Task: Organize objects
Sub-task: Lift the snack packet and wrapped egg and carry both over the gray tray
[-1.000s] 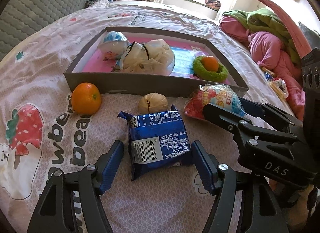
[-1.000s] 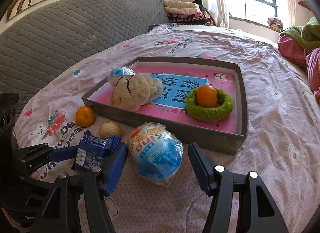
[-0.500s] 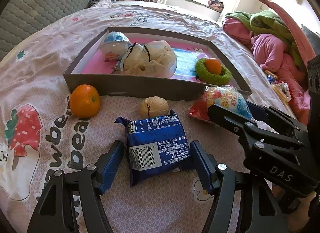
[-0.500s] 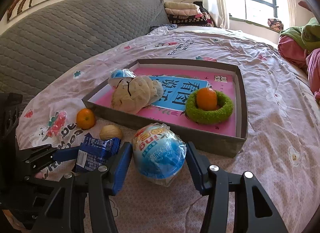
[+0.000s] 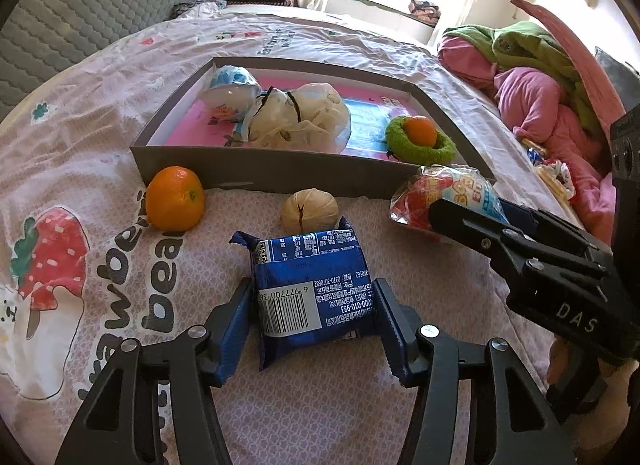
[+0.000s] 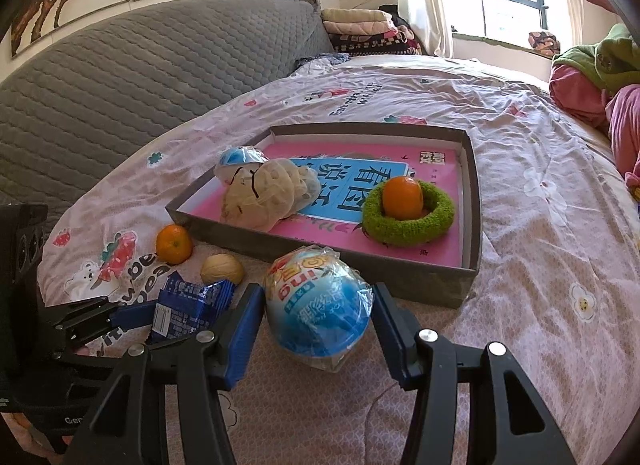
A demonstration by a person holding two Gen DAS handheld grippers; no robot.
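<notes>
A blue snack packet (image 5: 308, 265) lies on the bedsheet between the fingers of my left gripper (image 5: 313, 297). Its jaws are closing and both blue pads touch the packet's sides. A round blue-and-red toy in clear wrap (image 6: 318, 313) sits just in front of the grey box (image 6: 360, 265), with my right gripper (image 6: 316, 297) shut on it, a pad on each side. From the left wrist view the wrapped toy (image 5: 448, 193) shows at the right behind a black right finger (image 5: 480, 229). The packet (image 6: 188, 305) shows at the right wrist view's lower left.
Loose on the sheet before the box (image 5: 280, 169) are an orange (image 5: 174, 199) and a pale walnut-like ball (image 5: 309, 211). Inside it are another wrapped toy (image 5: 232, 89), a bag of pale pieces (image 5: 296, 117) and a green ring (image 5: 440, 149) holding an orange. Bedding (image 5: 532, 97) is piled at the right.
The left fingers have drawn in from either side until they meet the blue packet. The right fingers have closed onto the wrapped toy and stayed there. Neither hand has shifted much.
</notes>
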